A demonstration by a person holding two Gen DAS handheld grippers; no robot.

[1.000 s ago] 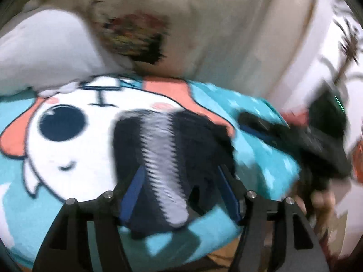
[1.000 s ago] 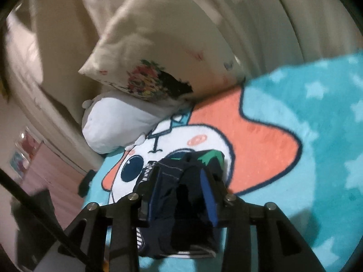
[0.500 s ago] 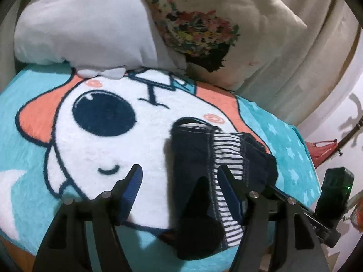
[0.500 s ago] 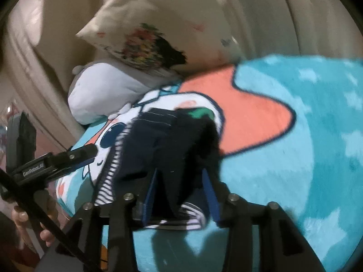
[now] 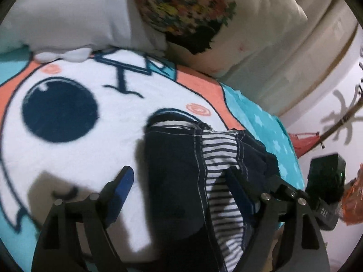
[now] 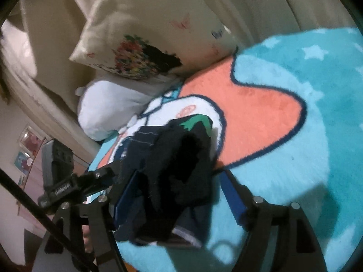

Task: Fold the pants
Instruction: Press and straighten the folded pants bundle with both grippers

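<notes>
Left wrist view: we find the pants (image 5: 177, 181) lying bunched on the cartoon blanket (image 5: 68, 158), striped lining exposed.
Left gripper (image 5: 181, 181): jaws opening, cloth between them, apparently let go.
Right gripper (image 6: 179, 190): jaws opening astride the dark heap; contact unclear through blur.
Purpose: we judge both are setting the garment down.
</notes>
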